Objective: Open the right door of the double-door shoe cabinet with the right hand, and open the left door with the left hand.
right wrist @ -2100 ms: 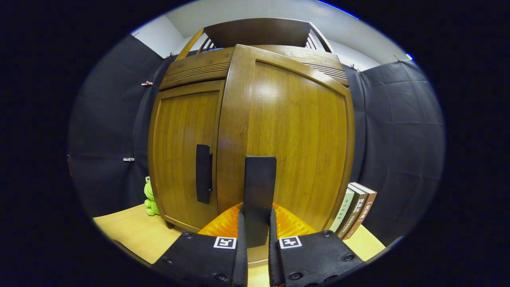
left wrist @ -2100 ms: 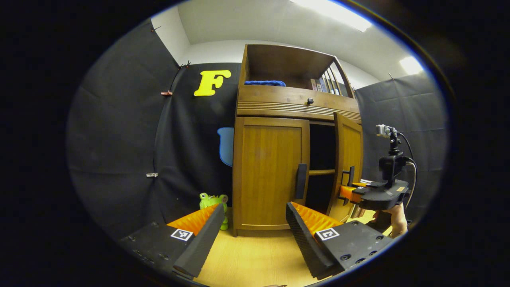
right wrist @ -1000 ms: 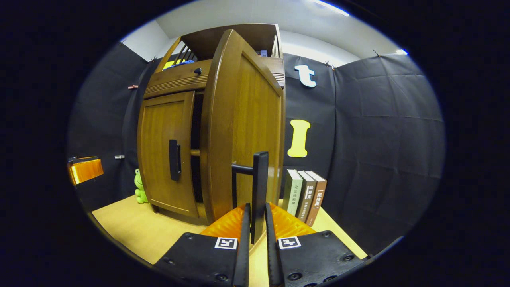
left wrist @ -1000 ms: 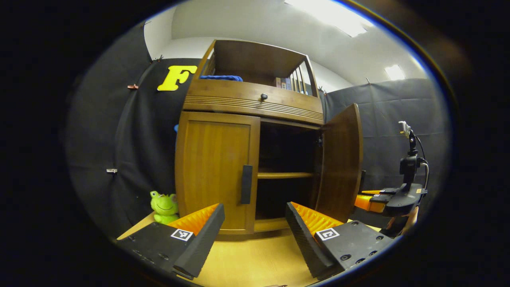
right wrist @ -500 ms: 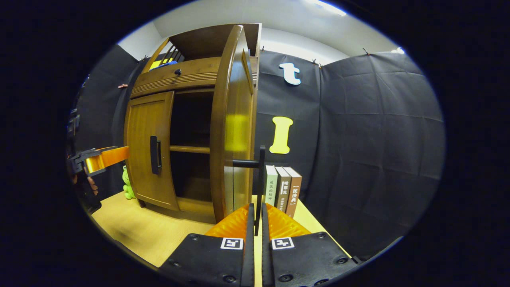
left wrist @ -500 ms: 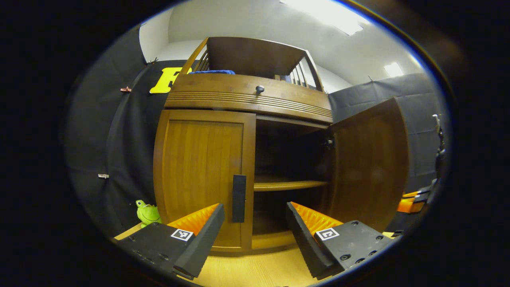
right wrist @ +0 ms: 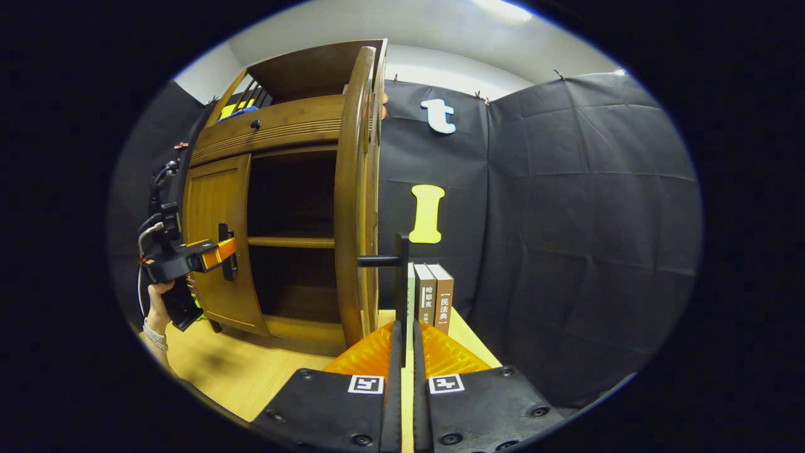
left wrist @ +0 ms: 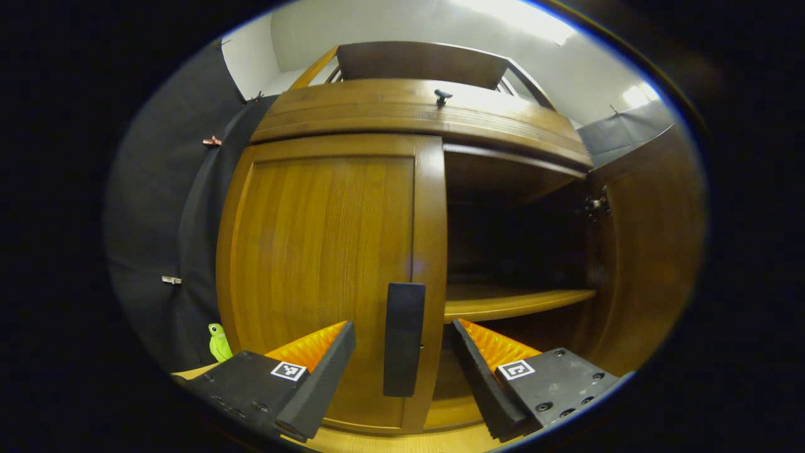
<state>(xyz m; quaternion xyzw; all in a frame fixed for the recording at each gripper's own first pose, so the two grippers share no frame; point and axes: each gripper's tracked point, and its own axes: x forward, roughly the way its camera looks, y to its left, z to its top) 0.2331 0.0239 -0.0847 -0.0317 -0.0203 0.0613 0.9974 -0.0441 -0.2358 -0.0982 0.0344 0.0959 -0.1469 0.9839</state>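
Left tool (left wrist: 402,371), spread, straddles the dark bar handle (left wrist: 404,338) of the brown wooden left door (left wrist: 327,264); centre, pinch, then swing outward.

Three books (right wrist: 427,299) stand upright on the wooden floor (right wrist: 239,371); a green frog toy (left wrist: 218,341) sits apart.
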